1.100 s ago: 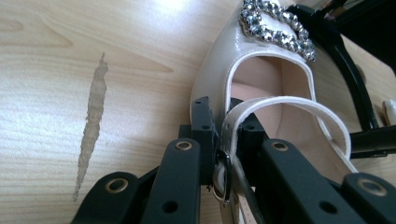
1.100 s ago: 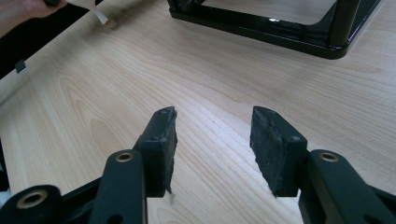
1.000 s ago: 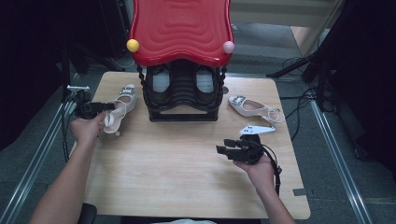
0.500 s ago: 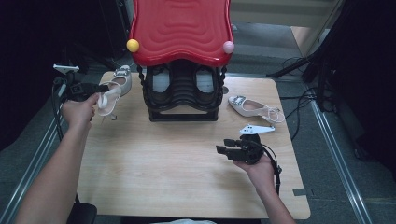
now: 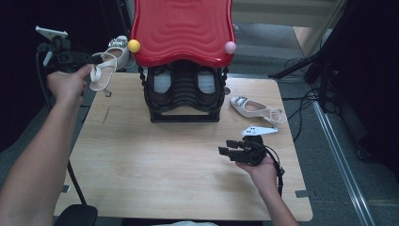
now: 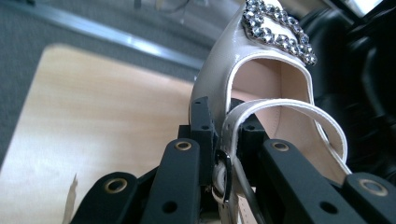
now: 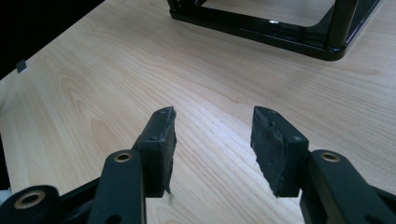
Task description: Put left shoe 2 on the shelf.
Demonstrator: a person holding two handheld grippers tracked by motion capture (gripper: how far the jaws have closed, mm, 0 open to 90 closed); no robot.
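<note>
My left gripper (image 6: 219, 154) pinches a cream slingback shoe (image 5: 107, 63) by its heel side, strap (image 6: 289, 114) looped over one jaw, held in the air at ten o'clock off the table (image 5: 188, 179), beside the red-topped rack (image 5: 183, 33). A rhinestone buckle (image 6: 275, 30) glitters on its toe, which is cut off at twelve. Its sole is hidden. My right gripper (image 7: 212, 140) hangs spread, holding nothing, over bare wood at four o'clock.
</note>
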